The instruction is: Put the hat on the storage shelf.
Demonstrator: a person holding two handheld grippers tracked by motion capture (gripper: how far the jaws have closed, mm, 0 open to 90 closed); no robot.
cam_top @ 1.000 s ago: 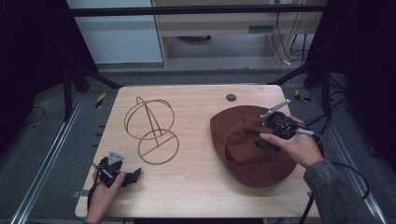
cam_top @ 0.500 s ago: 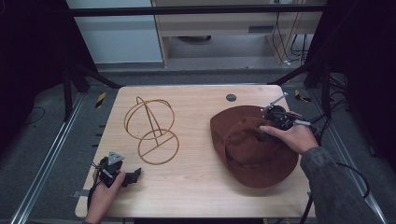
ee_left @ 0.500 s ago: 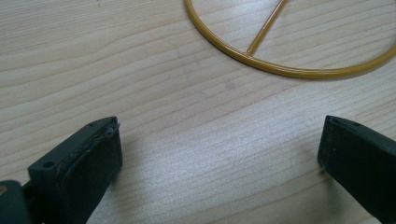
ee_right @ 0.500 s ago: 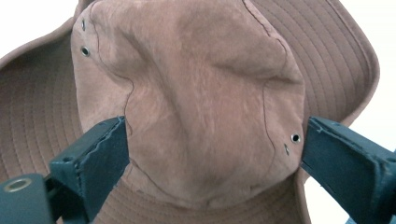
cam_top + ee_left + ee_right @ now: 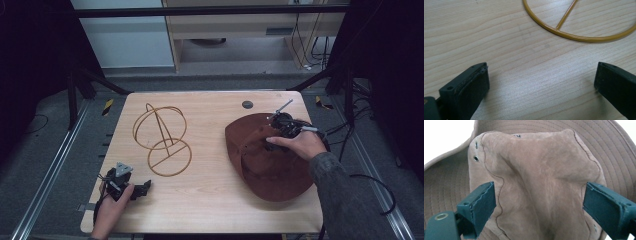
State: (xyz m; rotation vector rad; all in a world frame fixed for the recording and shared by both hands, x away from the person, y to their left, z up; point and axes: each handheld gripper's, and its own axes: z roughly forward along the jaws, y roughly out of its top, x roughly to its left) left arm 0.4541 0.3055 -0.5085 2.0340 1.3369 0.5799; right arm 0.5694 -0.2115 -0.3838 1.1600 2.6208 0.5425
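The brown suede hat [image 5: 267,157] lies on the table [image 5: 210,200] at about 4 o'clock from its middle, crown up. The right claw [image 5: 274,131] hangs over the hat's far edge, at the crown's 12 o'clock – in the right gripper view its jaws stand spread on either side of the dented crown [image 5: 539,175], not pinching it. The left claw [image 5: 142,187] rests low at the table's 7 o'clock corner, jaws spread wide – bare wood between them. The gold wire stand [image 5: 161,137] sits near it, at its 1 o'clock.
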